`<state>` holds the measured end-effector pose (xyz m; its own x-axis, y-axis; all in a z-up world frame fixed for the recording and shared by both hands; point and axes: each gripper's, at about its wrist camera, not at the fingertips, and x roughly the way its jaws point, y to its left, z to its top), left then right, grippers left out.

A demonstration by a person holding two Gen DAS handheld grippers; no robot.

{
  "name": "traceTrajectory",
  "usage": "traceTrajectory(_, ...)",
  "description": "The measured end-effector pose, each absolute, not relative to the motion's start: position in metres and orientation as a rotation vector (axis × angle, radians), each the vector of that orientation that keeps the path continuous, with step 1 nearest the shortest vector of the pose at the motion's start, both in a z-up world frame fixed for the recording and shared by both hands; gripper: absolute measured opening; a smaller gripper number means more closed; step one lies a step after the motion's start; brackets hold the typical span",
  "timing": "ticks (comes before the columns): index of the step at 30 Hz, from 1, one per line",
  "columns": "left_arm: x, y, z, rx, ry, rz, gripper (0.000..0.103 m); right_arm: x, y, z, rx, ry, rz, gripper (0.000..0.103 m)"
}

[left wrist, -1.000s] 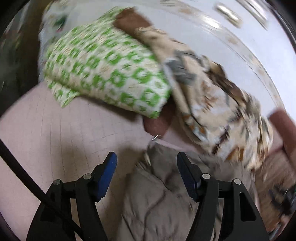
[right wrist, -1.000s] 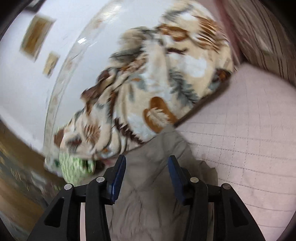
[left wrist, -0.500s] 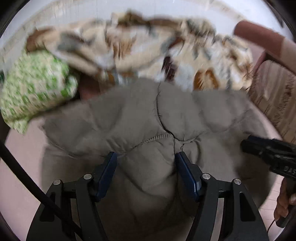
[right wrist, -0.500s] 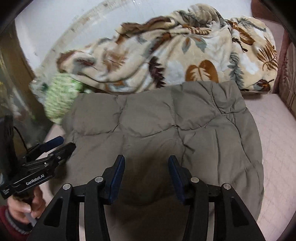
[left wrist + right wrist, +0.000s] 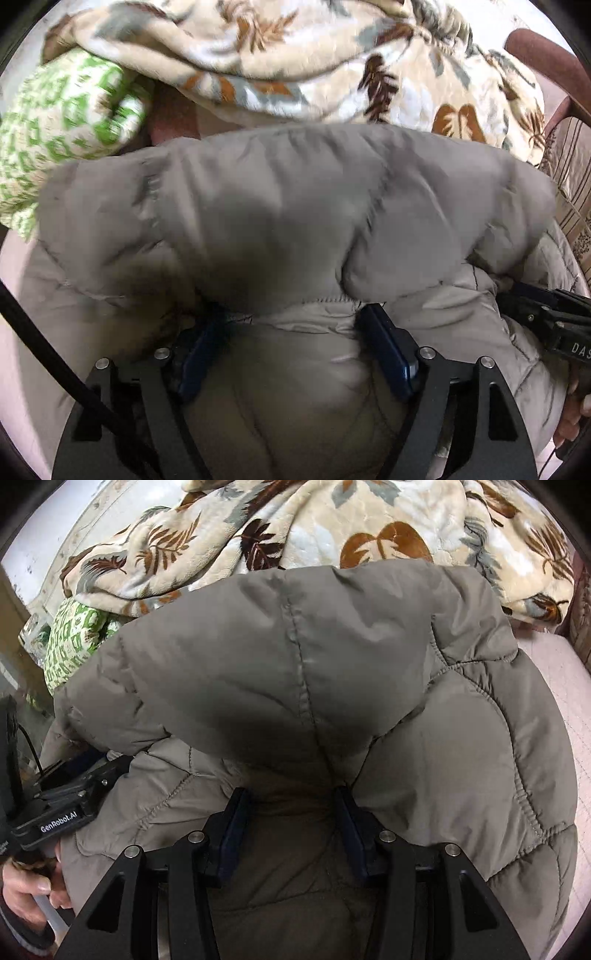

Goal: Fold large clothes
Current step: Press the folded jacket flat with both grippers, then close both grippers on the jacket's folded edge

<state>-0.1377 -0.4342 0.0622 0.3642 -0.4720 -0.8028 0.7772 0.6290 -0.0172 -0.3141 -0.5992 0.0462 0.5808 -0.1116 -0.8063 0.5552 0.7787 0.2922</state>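
Note:
A grey-brown quilted puffer jacket (image 5: 280, 206) lies on the pink bed and fills both views; it also shows in the right wrist view (image 5: 295, 672). Its far part is folded back toward me as a thick puffy roll over the lower part. My left gripper (image 5: 291, 325) is open, its blue pads pushed under the edge of that roll with fabric between them. My right gripper (image 5: 291, 801) is open in the same way under the roll's other end. Each gripper shows in the other's view, the right one (image 5: 546, 314) and the left one (image 5: 74, 786).
A cream blanket with brown leaves (image 5: 295, 528) is heaped behind the jacket. A green-and-white patterned bundle (image 5: 62, 122) lies at the far left. Pink quilted bedding (image 5: 569, 701) shows on the right. A striped cushion and brown headboard (image 5: 569, 166) stand at the right.
Both grippers have pushed forward into the jacket. The jacket's far part, flat half a second ago, is now rolled back toward me over the pads.

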Motion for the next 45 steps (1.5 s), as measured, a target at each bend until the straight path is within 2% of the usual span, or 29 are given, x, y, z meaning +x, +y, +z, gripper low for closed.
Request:
traceTrajectory(4,-0.177,-0.373,0.094,0.357,0.754,-0.842,0.077,-0.353,-0.577,0.082,0.616,0.746,-0.431,0.053)
traceTrajectory(8,-0.210,-0.313,0.102,0.365,0.681,-0.784,0.077,-0.414,-0.529,0.113,0.570,0.635,-0.440,0.055)
traceTrajectory(15,-0.233,-0.247,0.092,0.299,0.676,-0.657,0.077,-0.466,-0.474,0.114,0.545,0.584,-0.512,0.055)
traceTrajectory(20,-0.223,-0.246,0.082,0.276,0.662,-0.637,0.077,-0.460,-0.472,0.106,0.533,0.567,-0.559,0.055)
traceTrajectory(24,-0.206,-0.261,0.060,0.273,0.719,-0.629,0.078,-0.449,-0.484,0.090,0.538,0.608,-0.593,0.055)
traceTrajectory(30,-0.204,-0.271,0.055,0.308,0.705,-0.603,0.081,-0.428,-0.502,0.058,0.582,0.694,-0.585,0.059)
traceTrajectory(45,-0.208,-0.280,0.052,0.367,0.649,-0.566,0.081,-0.419,-0.506,0.044,0.589,0.716,-0.578,0.061)
